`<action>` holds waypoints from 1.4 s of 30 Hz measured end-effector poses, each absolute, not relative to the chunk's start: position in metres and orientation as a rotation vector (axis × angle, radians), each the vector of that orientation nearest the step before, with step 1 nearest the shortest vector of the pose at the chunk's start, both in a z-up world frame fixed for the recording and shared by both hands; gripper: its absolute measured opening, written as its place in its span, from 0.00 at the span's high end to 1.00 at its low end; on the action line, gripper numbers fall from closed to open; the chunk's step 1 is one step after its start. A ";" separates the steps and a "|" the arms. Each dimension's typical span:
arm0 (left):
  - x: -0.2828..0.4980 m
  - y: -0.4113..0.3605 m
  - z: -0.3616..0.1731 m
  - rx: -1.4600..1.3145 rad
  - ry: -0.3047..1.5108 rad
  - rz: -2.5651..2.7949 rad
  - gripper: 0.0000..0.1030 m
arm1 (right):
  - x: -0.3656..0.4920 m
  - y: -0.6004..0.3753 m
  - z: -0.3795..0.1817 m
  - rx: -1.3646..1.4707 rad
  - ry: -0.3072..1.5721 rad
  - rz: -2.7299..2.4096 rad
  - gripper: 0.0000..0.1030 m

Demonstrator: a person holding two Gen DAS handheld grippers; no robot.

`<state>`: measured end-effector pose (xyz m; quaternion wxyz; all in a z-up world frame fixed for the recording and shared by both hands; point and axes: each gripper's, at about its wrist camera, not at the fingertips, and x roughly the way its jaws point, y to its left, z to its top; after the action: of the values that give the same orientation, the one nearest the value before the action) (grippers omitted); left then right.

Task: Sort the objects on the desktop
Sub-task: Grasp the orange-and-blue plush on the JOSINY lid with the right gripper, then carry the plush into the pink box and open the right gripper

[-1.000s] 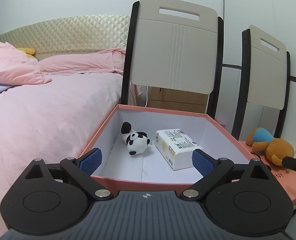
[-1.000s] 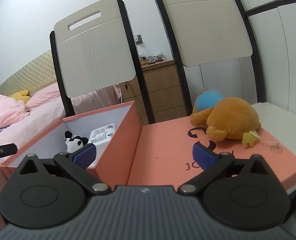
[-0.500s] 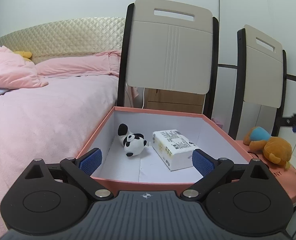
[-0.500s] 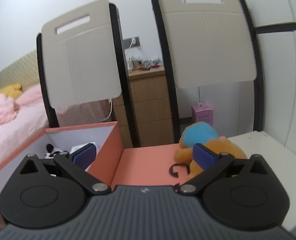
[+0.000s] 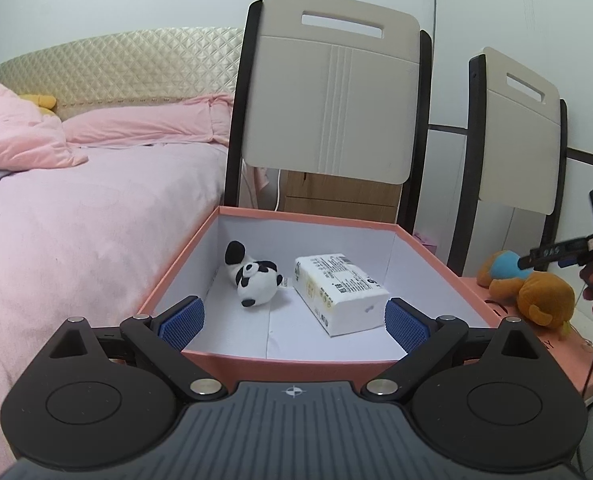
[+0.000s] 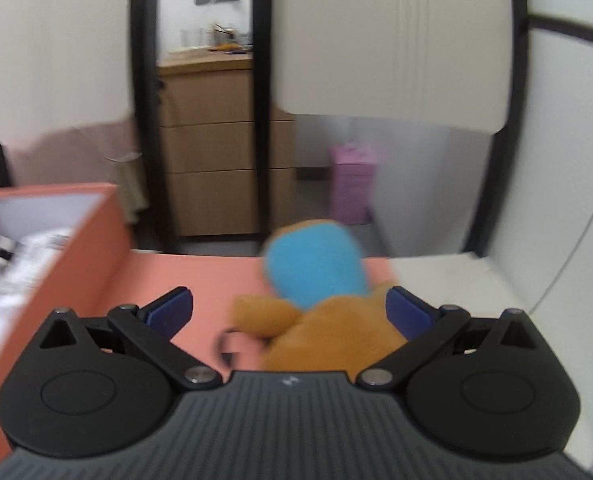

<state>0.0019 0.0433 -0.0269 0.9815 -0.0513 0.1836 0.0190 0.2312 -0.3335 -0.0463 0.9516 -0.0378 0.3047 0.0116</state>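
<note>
Left gripper hovers at the near edge of the open pink box, its blue pads spread wide with nothing between them. Inside the box, on the white floor, the panda plush lies on its side toward the far left, and the tissue pack lies just to its right, the two close together, though contact is hard to judge.

Over on the right, the right gripper is down low over the pink lid, fingers spread apart, with the orange plush sitting between them. The picture is blurred there, so whether either pad touches the fur cannot be told. The plush's blue patch faces away, toward the far side. From the left wrist view the same orange toy lies on the lid right of the box, with the right gripper's tip above it.

Around the scene: the box wall rises just left of the lid. Two chair backs stand close behind the desk, a wooden drawer unit shows between them, and a small purple box sits on the floor beyond. The pink bed runs along the left of the box.
</note>
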 end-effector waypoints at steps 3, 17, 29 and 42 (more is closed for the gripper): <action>0.001 0.043 -0.027 -0.102 0.369 0.034 0.04 | 0.244 -0.343 -0.061 -0.108 0.661 -0.027 0.00; 0.001 0.041 -0.026 -0.091 0.366 0.026 0.04 | 0.257 -0.366 -0.090 0.043 0.747 0.005 0.21; 0.002 0.040 -0.026 -0.094 0.371 0.032 0.04 | 0.235 -0.332 -0.015 0.081 0.598 0.164 0.28; 0.000 0.041 -0.023 -0.095 0.347 0.054 0.05 | 0.207 -0.182 0.039 0.006 0.577 0.614 0.27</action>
<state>-0.0002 0.0411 -0.0225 0.9835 -0.0472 0.1725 0.0268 0.2070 -0.1823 0.0385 0.9125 0.0030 0.2801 0.2981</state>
